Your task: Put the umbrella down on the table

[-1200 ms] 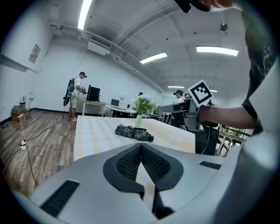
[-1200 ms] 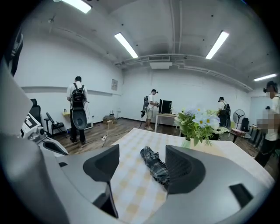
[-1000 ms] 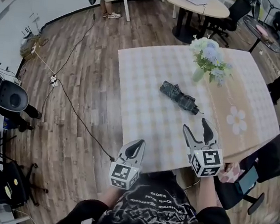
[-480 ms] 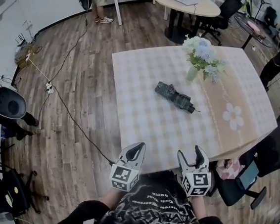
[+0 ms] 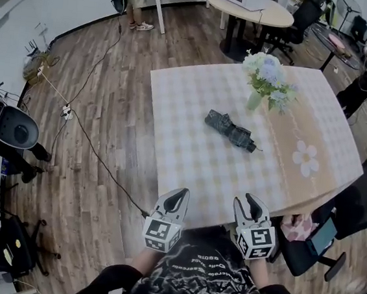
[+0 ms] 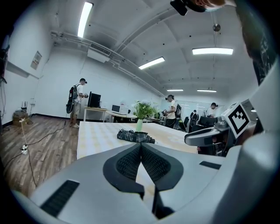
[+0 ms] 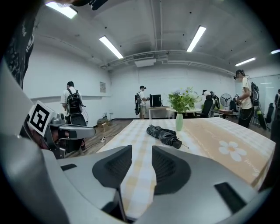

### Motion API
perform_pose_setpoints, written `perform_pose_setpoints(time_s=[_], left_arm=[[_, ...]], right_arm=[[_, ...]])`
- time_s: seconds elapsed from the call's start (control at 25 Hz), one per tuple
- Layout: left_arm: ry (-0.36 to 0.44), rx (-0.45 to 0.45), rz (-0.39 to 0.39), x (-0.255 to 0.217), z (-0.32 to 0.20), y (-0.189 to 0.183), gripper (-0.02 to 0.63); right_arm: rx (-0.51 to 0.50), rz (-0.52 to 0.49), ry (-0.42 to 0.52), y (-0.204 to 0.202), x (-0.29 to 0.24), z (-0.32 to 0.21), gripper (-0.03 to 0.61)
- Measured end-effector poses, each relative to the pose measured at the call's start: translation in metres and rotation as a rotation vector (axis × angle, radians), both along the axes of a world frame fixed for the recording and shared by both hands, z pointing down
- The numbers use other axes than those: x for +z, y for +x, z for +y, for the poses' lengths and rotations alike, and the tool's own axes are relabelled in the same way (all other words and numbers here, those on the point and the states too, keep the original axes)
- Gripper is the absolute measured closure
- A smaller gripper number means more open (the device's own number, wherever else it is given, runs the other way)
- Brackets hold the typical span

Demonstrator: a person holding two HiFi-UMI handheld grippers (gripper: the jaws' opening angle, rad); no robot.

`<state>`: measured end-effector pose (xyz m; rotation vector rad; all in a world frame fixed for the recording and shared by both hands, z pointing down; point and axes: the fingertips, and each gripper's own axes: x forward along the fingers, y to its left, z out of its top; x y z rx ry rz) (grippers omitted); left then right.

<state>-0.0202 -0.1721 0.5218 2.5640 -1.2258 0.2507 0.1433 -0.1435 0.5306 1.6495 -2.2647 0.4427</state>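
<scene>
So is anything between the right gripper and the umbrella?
Nothing visible: only bare table between the folded umbrella and the right gripper, whose empty jaws have just been closing. The flower vase stands beyond.

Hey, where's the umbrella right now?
In the head view the folded umbrella lies near the middle of the checked table, slightly right of picture centre, just nearer the person than the flower vase, not touching it.

I see a vase of flowers (image 5: 266, 83) right of centre, and a cable (image 5: 98, 150) trailing over the wooden floor (image 5: 121, 84) at left. A round desk (image 5: 279, 16) sits at the top edge.
</scene>
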Motion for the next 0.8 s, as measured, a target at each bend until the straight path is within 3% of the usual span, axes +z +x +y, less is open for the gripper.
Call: perform_pose_setpoints(time_s=[0.28,0.8], left_arm=[[-0.007,-0.009,-0.01,0.004,-0.001,0.002,0.594],[-0.025,0.005,-0.031,0.009,-0.006,0.013,0.594]], right_arm=[[0.014,-0.017,0.022,0.004,-0.005,-0.013,0.568],[0.025,-0.018,0.023,0.016,0.0,-0.027,0.571]])
